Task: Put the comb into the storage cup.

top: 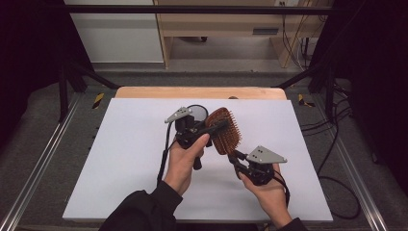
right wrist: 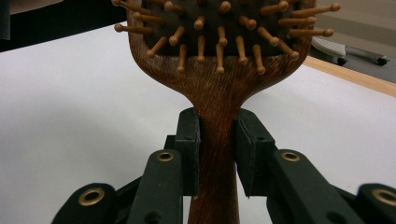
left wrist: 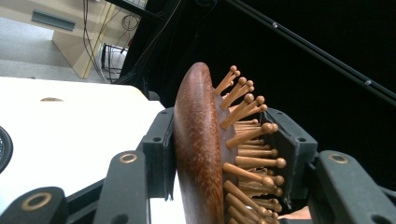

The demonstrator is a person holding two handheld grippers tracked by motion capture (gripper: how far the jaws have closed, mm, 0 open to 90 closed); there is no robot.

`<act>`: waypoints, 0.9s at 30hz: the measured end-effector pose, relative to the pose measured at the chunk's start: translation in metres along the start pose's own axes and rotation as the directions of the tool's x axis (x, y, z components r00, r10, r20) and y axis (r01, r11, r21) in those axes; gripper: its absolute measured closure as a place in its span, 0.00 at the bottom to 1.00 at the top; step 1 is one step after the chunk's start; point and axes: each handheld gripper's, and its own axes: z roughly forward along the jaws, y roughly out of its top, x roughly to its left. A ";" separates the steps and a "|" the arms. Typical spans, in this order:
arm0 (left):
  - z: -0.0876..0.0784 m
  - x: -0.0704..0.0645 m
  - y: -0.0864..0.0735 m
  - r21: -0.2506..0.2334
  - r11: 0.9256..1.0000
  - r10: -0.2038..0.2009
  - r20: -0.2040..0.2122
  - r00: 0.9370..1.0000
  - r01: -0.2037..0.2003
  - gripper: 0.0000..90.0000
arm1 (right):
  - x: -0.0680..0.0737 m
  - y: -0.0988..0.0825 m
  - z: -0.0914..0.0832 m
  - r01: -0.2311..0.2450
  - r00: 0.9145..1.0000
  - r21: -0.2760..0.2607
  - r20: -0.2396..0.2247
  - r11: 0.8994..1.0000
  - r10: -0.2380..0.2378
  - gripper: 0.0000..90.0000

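Above the white table (top: 120, 159), the brush (top: 226, 130) is held by 2 grippers — the right gripper (top: 236, 159) clamps its handle, the left gripper (top: 211, 127) pinches its head, back against bristles — beside a round, apparently dark object (top: 198, 112).

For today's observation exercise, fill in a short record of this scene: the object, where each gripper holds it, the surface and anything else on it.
object: wooden hairbrush with pegged bristles, held above the table
right gripper: shut on the brush handle
left gripper: shut across the brush head, one pad on the wooden back, the other on the bristles
surface: white board on a wooden table
other item: round dark disc behind the left gripper
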 end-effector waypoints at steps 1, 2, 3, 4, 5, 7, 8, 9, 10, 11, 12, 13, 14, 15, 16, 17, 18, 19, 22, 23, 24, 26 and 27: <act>0.000 0.000 0.000 0.000 1.000 0.003 -0.002 1.000 -0.003 0.56 | 0.000 0.000 0.000 0.000 1.000 0.000 0.000 1.000 0.000 0.81; 0.000 -0.001 0.000 -0.001 1.000 0.004 -0.004 1.000 -0.004 0.56 | 0.000 0.000 0.000 -0.001 1.000 0.001 -0.002 1.000 0.001 0.81; 0.000 -0.001 0.000 -0.001 1.000 0.007 -0.004 1.000 -0.007 0.56 | 0.001 -0.001 0.001 -0.001 1.000 0.001 -0.003 1.000 0.001 0.81; 0.000 -0.001 0.000 -0.001 1.000 0.007 -0.004 1.000 -0.007 0.56 | 0.001 -0.001 0.001 -0.001 1.000 0.001 -0.003 1.000 0.001 0.81; 0.000 -0.002 0.000 -0.005 1.000 0.005 -0.003 1.000 -0.005 0.56 | 0.001 -0.001 0.001 0.000 1.000 0.001 -0.003 1.000 0.000 0.81; 0.000 -0.002 -0.001 -0.005 1.000 0.006 0.007 1.000 -0.006 0.57 | 0.000 -0.001 0.001 -0.003 1.000 -0.002 -0.005 1.000 0.003 0.81; 0.000 -0.002 -0.001 -0.004 1.000 0.005 0.007 1.000 -0.005 0.57 | 0.000 -0.001 0.001 -0.005 1.000 -0.003 -0.007 1.000 0.005 0.81; 0.000 -0.002 -0.001 -0.005 1.000 0.005 0.008 1.000 -0.005 0.57 | 0.000 -0.001 0.001 -0.006 1.000 -0.003 -0.008 1.000 0.006 0.80; 0.000 -0.002 -0.001 -0.005 1.000 0.003 0.008 1.000 -0.003 0.57 | 0.000 -0.002 0.001 -0.007 1.000 -0.004 -0.008 1.000 0.007 0.80; 0.000 -0.001 -0.001 -0.006 1.000 -0.002 0.008 1.000 0.002 0.57 | -0.001 -0.002 0.001 -0.009 1.000 -0.005 -0.011 1.000 0.009 0.80; 0.001 -0.001 -0.001 -0.007 1.000 -0.005 0.008 1.000 0.005 0.58 | -0.001 -0.002 0.001 -0.012 1.000 -0.006 -0.013 1.000 0.012 0.80; 0.001 -0.001 -0.001 -0.007 1.000 -0.005 0.008 1.000 0.005 0.58 | -0.001 -0.002 0.001 -0.012 1.000 -0.006 -0.013 1.000 0.012 0.80; 0.001 -0.001 -0.001 -0.006 1.000 -0.007 0.008 1.000 0.007 0.58 | -0.001 -0.002 0.002 -0.014 1.000 -0.007 -0.015 1.000 0.014 0.80; 0.001 -0.001 -0.001 -0.006 1.000 -0.007 0.008 1.000 0.007 0.58 | -0.001 -0.002 0.002 -0.014 1.000 -0.007 -0.015 1.000 0.014 0.80; 0.001 -0.001 -0.001 -0.005 1.000 -0.002 0.009 1.000 0.002 0.58 | -0.001 -0.003 0.002 -0.018 1.000 -0.008 -0.018 1.000 0.018 0.80; 0.001 -0.001 -0.001 -0.005 1.000 -0.002 0.009 1.000 0.002 0.58 | -0.001 -0.003 0.002 -0.018 1.000 -0.008 -0.018 1.000 0.018 0.80; 0.001 -0.001 -0.001 -0.005 1.000 0.000 0.010 1.000 0.000 0.58 | -0.002 -0.003 0.002 -0.023 0.999 -0.007 -0.024 1.000 0.023 0.80; 0.001 -0.001 -0.001 -0.004 1.000 0.000 0.011 1.000 0.000 0.58 | -0.002 -0.003 0.002 -0.023 0.999 -0.008 -0.024 1.000 0.023 0.80; 0.001 -0.001 -0.001 -0.007 1.000 -0.004 0.012 1.000 0.004 0.58 | -0.002 -0.003 0.002 -0.027 0.999 -0.010 -0.028 1.000 0.026 0.80; 0.001 -0.001 0.000 -0.007 1.000 -0.002 0.013 1.000 0.002 0.58 | -0.002 -0.003 0.002 -0.029 0.999 -0.010 -0.030 1.000 0.028 0.80; 0.001 -0.001 0.000 -0.008 1.000 -0.001 0.015 1.000 0.001 0.58 | -0.002 -0.003 0.003 -0.030 0.999 -0.011 -0.032 0.999 0.030 0.80; 0.000 -0.001 0.000 -0.008 1.000 0.004 0.017 1.000 -0.004 0.58 | -0.002 -0.003 0.003 -0.031 0.999 -0.011 -0.035 0.999 0.030 0.80; 0.000 -0.001 0.000 -0.008 1.000 0.004 0.017 1.000 -0.004 0.58 | -0.002 -0.003 0.003 -0.031 0.999 -0.011 -0.035 0.999 0.030 0.80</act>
